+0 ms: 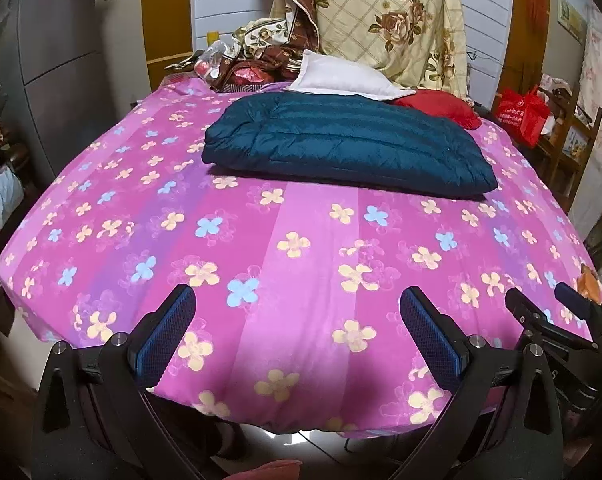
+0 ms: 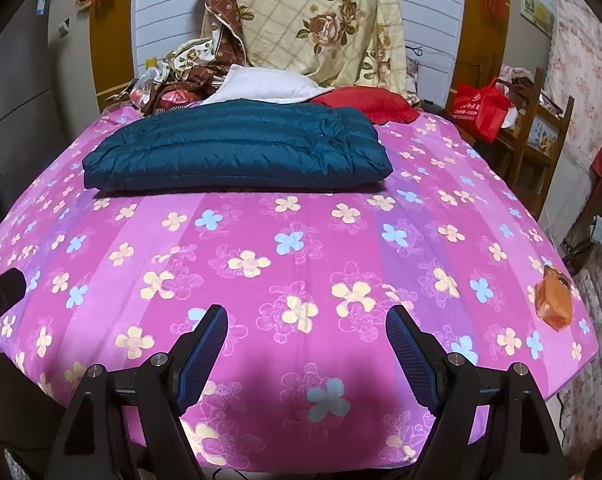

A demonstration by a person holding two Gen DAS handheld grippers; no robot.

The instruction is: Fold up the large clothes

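Spread over a bed, a pink-and-purple striped sheet printed with yellow and blue flowers is seen, and nearly the whole of both views is filled by it. A teal quilted puffer jacket, folded into a thick rectangular bundle, is laid flat on the far half of the bed, well apart from the near edge. Just behind it, toward the far edge, a white pillow is placed, with a red cushion beside it near the far right corner. A cream quilt with brown rose prints is hung upright behind the far edge, and a heap of brown patterned fabric is piled at the far left corner. A small orange packet is found close to the right edge of the bed. A red shopping bag is set on a wooden chair beyond the right edge.

The left tool is held above the near edge of the bed with its blue-padded fingers spread wide and nothing between them. The right tool is likewise held over the near edge, its jaws parted and empty. Both tools are kept well apart from the jacket. Part of the right tool is glimpsed at the lower right of the left wrist view.
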